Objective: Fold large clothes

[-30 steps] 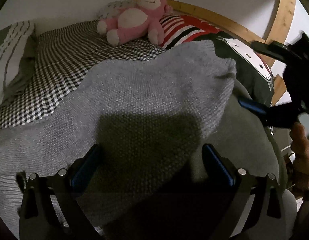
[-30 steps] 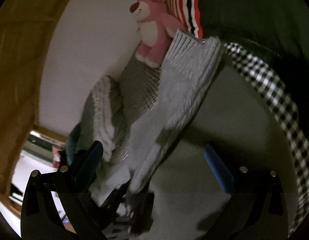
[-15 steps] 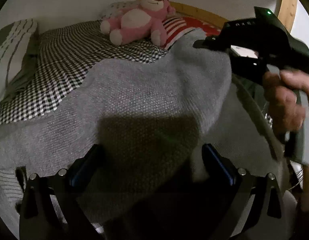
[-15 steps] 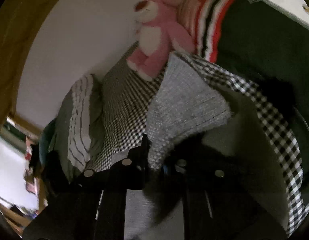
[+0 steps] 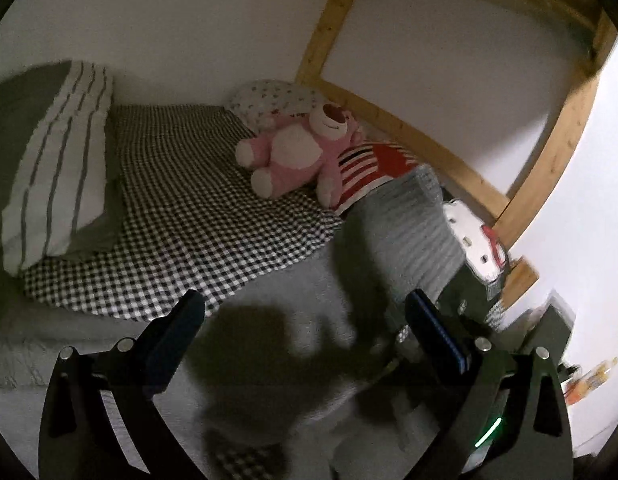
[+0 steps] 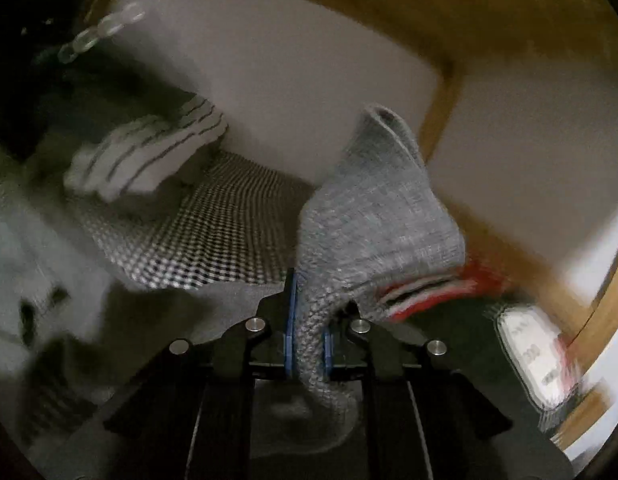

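A grey knit sweater (image 5: pixel 293 304) lies spread on the bed in the left wrist view, with one part (image 5: pixel 409 216) lifted up at the right. My left gripper (image 5: pixel 305 320) is open and empty, its jaws wide apart above the sweater. My right gripper (image 6: pixel 307 320) is shut on a bunched piece of the grey sweater (image 6: pixel 373 220), which stands up from between the blue pads (image 6: pixel 289 320) in the right wrist view. The right wrist view is blurred.
A black-and-white checked blanket (image 5: pixel 189 216) covers the bed. A pink plush bear (image 5: pixel 305 148) and a red striped pillow (image 5: pixel 373 164) lie at the back. A striped pillow (image 5: pixel 57 160) sits at the left. A wooden bed frame (image 5: pixel 429 152) runs behind.
My right gripper closed on the sweater's edge and lifted it upward. The left gripper tilted up and stayed open, so more of the bed and wall shows.
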The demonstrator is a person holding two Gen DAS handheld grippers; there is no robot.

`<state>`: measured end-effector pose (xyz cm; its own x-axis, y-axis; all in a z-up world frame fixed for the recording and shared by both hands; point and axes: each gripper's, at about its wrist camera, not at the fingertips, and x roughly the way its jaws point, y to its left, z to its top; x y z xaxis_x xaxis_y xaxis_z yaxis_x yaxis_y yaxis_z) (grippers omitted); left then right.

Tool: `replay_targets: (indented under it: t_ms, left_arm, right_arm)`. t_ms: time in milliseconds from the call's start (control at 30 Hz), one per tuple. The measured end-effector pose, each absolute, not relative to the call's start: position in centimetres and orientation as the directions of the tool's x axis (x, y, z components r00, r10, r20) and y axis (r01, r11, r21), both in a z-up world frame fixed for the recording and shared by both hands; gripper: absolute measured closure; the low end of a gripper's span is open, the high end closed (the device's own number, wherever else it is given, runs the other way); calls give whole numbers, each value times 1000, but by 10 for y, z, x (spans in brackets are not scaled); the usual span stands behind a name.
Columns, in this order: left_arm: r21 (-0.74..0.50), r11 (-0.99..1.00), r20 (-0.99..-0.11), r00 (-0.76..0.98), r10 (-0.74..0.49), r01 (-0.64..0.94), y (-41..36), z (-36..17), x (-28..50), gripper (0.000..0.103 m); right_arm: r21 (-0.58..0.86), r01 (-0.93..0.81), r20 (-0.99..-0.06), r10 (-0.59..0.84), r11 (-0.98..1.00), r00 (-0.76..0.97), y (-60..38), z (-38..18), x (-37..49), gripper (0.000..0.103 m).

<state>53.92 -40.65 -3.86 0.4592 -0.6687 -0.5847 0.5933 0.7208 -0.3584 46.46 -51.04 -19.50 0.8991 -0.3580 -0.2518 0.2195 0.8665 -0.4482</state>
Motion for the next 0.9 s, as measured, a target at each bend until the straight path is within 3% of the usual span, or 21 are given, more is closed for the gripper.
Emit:
replay_targets:
  t_ms: [167, 367, 567, 700, 800, 900]
  left_arm:
    - [-498, 677, -578, 374, -725, 543, -402, -43, 548, 5]
    - [-646, 668, -598, 299, -743, 368, -391, -83, 567, 5]
    - [-830, 519, -481, 206, -852, 206, -363, -125, 557, 5]
    - [-944, 327, -321, 134, -938, 31, -361, -164, 562, 5]
    - [-979, 201, -204, 113, -972, -38, -366, -176, 568, 5]
    - [-987, 155, -158, 118, -980, -36, -361, -169, 571, 5]
  right_arm:
    - [-636, 243, -154, -429, 732, 890, -470, -221, 466, 93]
    - [-660, 281, -99, -452, 696, 887, -458, -222, 460, 93]
    - [-601, 331, -85, -470, 727, 879, -467, -211, 461, 93]
    - [-603, 332, -41, -443, 725, 895, -461, -209, 455, 93]
    - [-643, 314, 0, -410, 699, 912, -451, -214, 449, 93]
    - [-689, 284, 26, -369, 666, 929, -440, -219, 441, 93]
